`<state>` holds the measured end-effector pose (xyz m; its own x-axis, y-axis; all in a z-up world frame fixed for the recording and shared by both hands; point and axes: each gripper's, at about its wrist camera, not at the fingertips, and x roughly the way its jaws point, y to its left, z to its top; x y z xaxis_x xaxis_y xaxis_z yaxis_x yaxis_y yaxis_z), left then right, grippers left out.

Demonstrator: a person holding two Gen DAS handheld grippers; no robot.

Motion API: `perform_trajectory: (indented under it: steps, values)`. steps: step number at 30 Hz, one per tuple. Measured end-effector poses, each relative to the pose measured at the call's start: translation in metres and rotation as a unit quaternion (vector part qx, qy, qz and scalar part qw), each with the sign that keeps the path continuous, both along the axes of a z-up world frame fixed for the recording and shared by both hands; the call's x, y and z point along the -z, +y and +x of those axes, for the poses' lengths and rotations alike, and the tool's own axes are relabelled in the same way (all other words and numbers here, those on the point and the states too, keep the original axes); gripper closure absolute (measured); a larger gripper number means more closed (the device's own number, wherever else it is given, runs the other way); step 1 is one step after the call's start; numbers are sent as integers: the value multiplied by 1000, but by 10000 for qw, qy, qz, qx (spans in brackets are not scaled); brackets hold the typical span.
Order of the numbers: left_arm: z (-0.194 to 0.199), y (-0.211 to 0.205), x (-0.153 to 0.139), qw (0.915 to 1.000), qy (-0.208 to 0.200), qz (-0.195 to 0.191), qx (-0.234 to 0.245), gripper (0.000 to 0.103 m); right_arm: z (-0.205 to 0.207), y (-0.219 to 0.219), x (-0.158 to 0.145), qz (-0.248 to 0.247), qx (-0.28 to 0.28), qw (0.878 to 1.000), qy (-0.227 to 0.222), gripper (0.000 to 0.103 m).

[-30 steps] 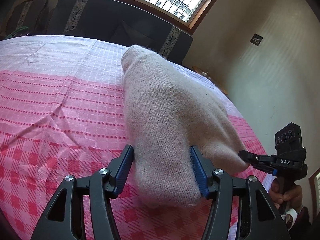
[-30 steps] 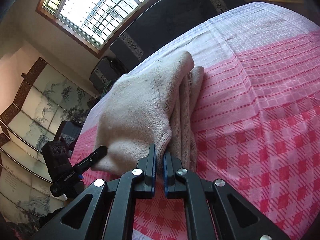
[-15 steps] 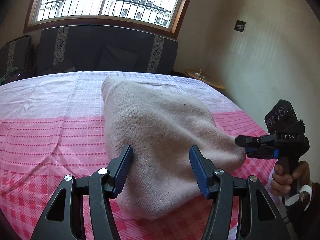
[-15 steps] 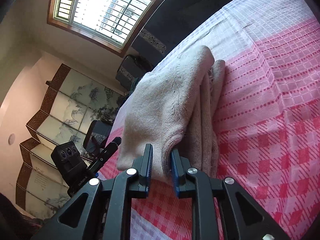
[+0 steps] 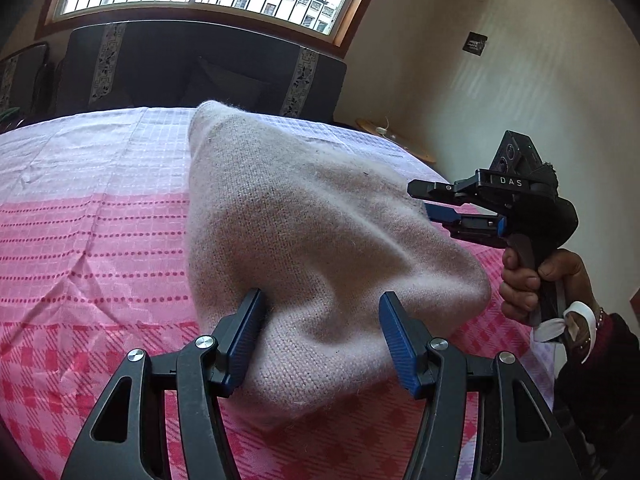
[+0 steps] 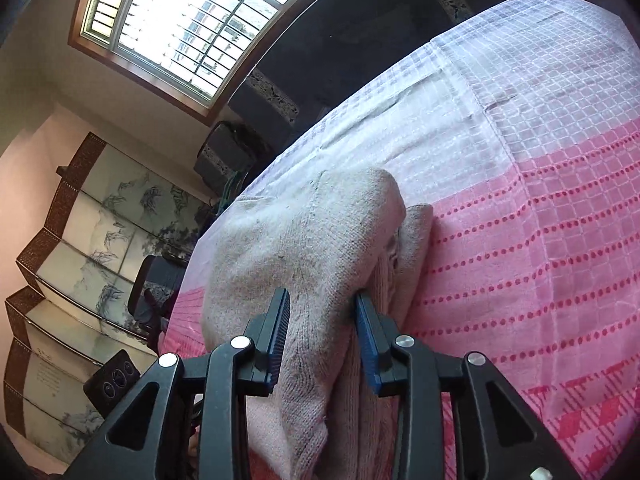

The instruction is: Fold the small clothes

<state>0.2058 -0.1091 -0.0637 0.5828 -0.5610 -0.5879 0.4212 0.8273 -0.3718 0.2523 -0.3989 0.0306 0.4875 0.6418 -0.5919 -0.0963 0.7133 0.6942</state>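
Bedspread [image 5: 100, 208], pink check: 1 beige knit [image 5: 320, 248] folded over, lying centre; left gripper [image 5: 320, 340] spread astride its near edge, right gripper [image 6: 322, 332] at 3 o'clock, jaws just parted, loosely straddling the fold; smoothing left.

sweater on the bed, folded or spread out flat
Folded. The sweater lies doubled on the pink bedspread, with a top layer over a second layer whose edge shows along the right side.

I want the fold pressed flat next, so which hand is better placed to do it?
Probably the left gripper: its open jaws straddle the beige knitted garment's raised fold, while the right gripper has just been opening at its side edge.
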Motion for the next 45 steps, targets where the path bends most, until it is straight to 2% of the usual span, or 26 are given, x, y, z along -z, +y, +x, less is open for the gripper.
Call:
perform_trajectory:
  steps: [1,2,4,6,8,12,15,18,20,22,26,28,29,30,31,32,33,34,36,39,41,45]
  values:
    - [0,0,0,10000,8,3,-11,43,4,3,1,-143,-5,9999,-41,75]
    - [0,0,0,10000,13,14,-35,43,6,8,1,-296,-34,9995,-66,95]
    - [0,2,0,9999,12,61,-140,43,5,15,-5,-509,-34,9983,-295,95]
    - [-2,4,-1,9996,-22,83,-283,43,5,19,-14,-945,66,9939,-558,96]
    - [-3,6,-1,9994,-23,68,-351,43,14,18,-2,-1343,116,9902,-362,96]
    - [-5,9,0,9989,-9,47,-472,43,15,18,5,-1083,-28,9936,-317,95]
    - [-5,11,1,9989,28,-25,-457,43,12,5,3,-764,234,9967,-173,88]
    - [-6,4,-2,9989,-30,151,-452,40,-16,1,-23,-811,522,9932,-657,87]
    - [-6,-1,-3,9987,-58,246,-434,38,-40,14,-42,-799,174,9915,-1011,87]
    - [-6,-3,-3,9987,-72,287,-413,36,-62,32,-50,-707,-371,9900,-1165,87]
    - [-6,-6,-3,9988,-72,280,-399,35,-89,59,-36,-1473,-1006,9787,-1018,89]
    - [-6,-3,-3,9990,-50,199,-393,35,-92,50,-20,-1884,-804,9757,-774,90]
    - [-7,0,-2,9991,-35,154,-394,35,-93,42,-12,-1936,-684,9763,-678,91]
    - [-9,3,-1,9992,-26,113,-392,35,-93,32,-3,-1924,-584,9779,-581,97]
    - [-11,5,-1,9992,-20,101,-390,35,-94,23,5,-1789,-550,9811,-501,98]
    - [-13,7,0,9991,-8,156,-401,35,-96,17,9,-1618,-503,9839,-570,99]
    - [-14,8,2,9982,87,334,-491,30,-97,15,11,-1580,-481,9843,-624,100]
    - [-12,11,7,9972,276,425,-547,29,-98,15,10,-1626,-472,9836,-629,100]
    - [-10,29,13,9971,526,-78,-546,29,-98,19,10,-1779,-473,9805,-687,101]
    - [-26,58,5,9940,307,-590,-868,29,-101,22,8,-1851,-483,9788,-735,100]
    - [-45,61,-5,9958,101,-668,-613,30,-99,17,9,-1630,-449,9834,-665,100]
    - [-82,32,-20,9967,-60,-533,605,30,-98,15,10,-1515,-421,9855,-632,100]
